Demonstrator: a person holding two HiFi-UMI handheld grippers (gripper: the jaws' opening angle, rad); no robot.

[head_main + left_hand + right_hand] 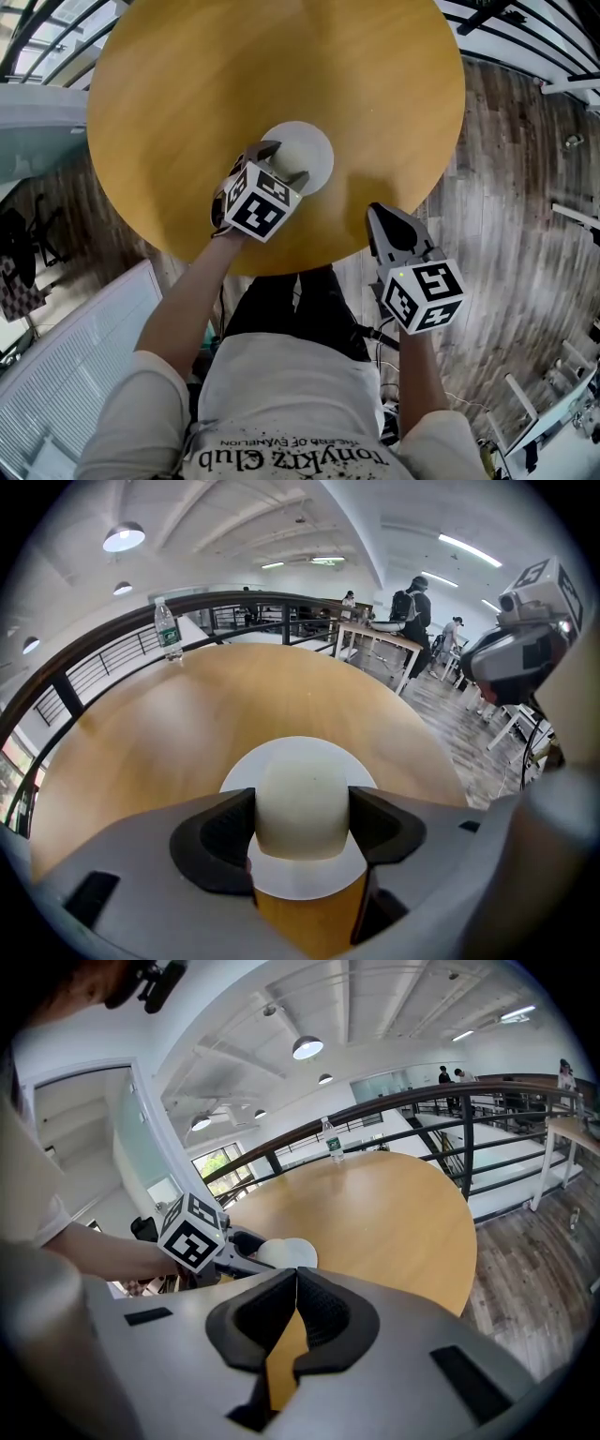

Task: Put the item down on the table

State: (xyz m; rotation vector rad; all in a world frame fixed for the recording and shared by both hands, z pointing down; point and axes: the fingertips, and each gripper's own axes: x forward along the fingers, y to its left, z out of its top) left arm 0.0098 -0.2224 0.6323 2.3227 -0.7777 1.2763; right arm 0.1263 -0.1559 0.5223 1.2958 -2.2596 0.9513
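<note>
The item [302, 148] is white, a rounded dome on a flat round brim [302, 752]. It sits over the near middle of the round wooden table [281, 66]. My left gripper [286, 161] is shut on the item's dome [302, 803], one jaw on each side. Whether the brim touches the tabletop I cannot tell. My right gripper [375, 210] hovers at the table's near edge, to the right of the item, jaws shut with nothing between them [296, 1283]. The right gripper view shows the item [289, 1252] and the left gripper's marker cube [192, 1232].
A clear water bottle [167, 628] stands on the dark railing behind the table's far edge. Wooden floor [525, 187] surrounds the table on the right. People, tables and chairs [394, 635] stand further off. A white radiator-like panel [84, 356] lies at lower left.
</note>
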